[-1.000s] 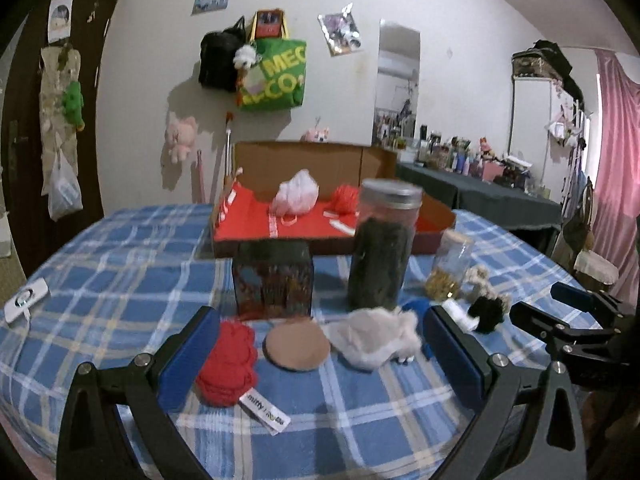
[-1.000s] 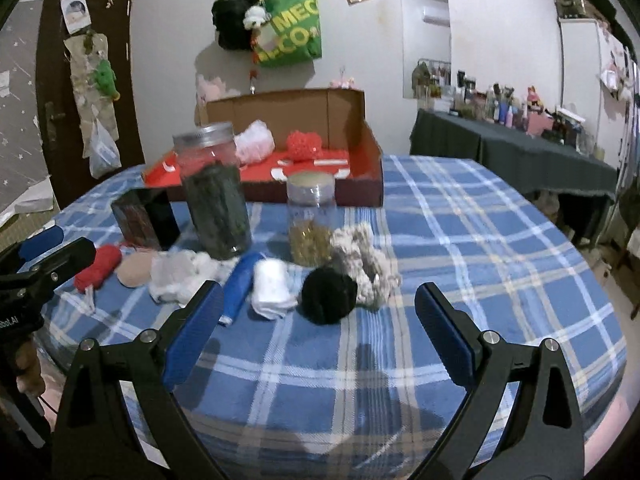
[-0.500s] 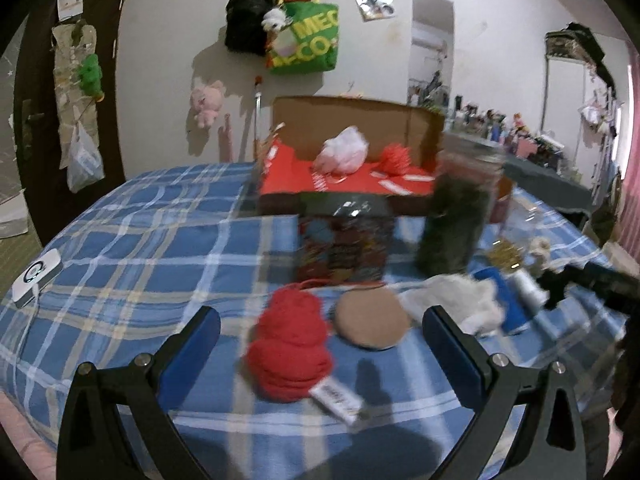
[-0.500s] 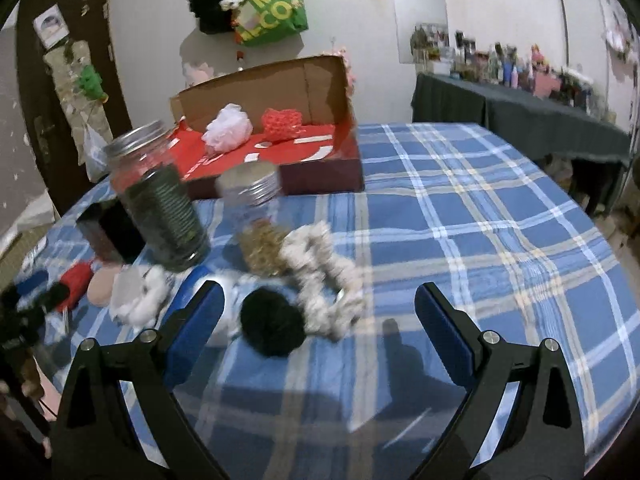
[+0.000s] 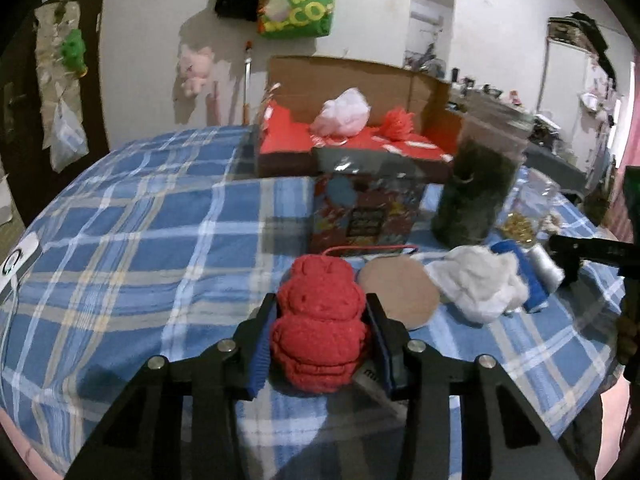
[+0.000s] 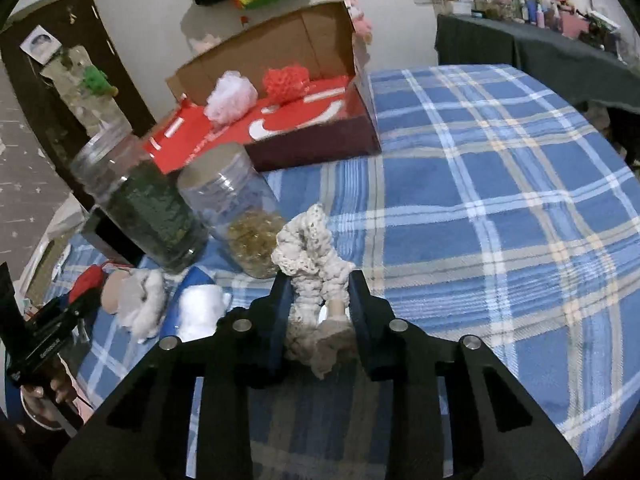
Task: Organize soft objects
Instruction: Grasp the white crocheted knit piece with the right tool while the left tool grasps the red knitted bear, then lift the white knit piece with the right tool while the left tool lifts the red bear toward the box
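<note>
My left gripper (image 5: 320, 312) is shut on a red knitted soft toy (image 5: 320, 328) lying on the blue plaid cloth. My right gripper (image 6: 318, 284) is shut on a cream crocheted scrunchie (image 6: 312, 264). A tan round pad (image 5: 396, 292) and a white fluffy cloth (image 5: 480, 280) lie right of the red toy. The open red shoebox (image 5: 348, 148) at the back holds a pink-white puff (image 5: 344, 114) and a red pompom (image 5: 396, 120); the box also shows in the right wrist view (image 6: 320, 136).
A printed tin box (image 5: 364, 208), a dark-filled jar (image 5: 476, 192) and a jar of golden bits (image 6: 244, 220) stand mid-table. A blue item (image 5: 520, 272) and white roll (image 6: 200, 308) lie near them. A white device (image 5: 16, 260) sits at the left edge.
Both grippers moved forward and closed: the left on the red toy, the right on the cream scrunchie. The black pompom is out of view now.
</note>
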Demonstrator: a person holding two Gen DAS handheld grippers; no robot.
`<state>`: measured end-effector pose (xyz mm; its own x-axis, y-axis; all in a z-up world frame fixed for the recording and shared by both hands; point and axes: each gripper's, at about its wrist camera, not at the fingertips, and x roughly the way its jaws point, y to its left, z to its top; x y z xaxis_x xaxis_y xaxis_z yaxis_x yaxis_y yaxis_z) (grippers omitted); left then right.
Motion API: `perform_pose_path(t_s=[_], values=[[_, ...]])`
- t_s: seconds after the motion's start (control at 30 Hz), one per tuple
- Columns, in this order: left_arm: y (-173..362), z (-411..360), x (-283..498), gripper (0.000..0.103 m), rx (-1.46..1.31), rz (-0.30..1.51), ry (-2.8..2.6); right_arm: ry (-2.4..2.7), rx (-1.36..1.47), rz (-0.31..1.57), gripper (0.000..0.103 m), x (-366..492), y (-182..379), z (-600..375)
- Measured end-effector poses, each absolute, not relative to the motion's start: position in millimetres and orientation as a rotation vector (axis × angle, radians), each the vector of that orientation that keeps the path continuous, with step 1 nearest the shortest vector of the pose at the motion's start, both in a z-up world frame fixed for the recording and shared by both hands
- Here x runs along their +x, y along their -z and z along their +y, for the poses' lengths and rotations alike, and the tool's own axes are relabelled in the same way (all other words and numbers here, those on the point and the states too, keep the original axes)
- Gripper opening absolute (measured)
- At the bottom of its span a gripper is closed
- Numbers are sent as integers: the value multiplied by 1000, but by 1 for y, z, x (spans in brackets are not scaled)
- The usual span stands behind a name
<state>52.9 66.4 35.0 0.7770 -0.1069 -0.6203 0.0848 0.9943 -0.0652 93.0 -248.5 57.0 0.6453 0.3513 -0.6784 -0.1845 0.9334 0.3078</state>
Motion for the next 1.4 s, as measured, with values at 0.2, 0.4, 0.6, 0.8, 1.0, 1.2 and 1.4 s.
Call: perform_pose_path(t_s=[0.2,0.4,0.6,0.8,1.0,1.2,1.4], values=[[-55,55,45,44,-23,610,139,-327,247,714,27,69,-84,-252],[-78,40,38,44,-22,539,200,-421,230,642,27,43,-109,-230],[-92,21,29,44,-15,484,271,-502,211,651,27,39,-107,-199],[-74,-7,41,44,-7,553,364,-530,223,708,27,49,-85,-178],[-54,-22,56,44,-8,619,397,-527,203,746,27,53,-72,-167],[-48,-21,61,44,-16,641,394,-528,196,765,27,53,-66,-163],[-45,-21,60,44,-20,647,393,-528,174,773,27,54,-64,-158]])
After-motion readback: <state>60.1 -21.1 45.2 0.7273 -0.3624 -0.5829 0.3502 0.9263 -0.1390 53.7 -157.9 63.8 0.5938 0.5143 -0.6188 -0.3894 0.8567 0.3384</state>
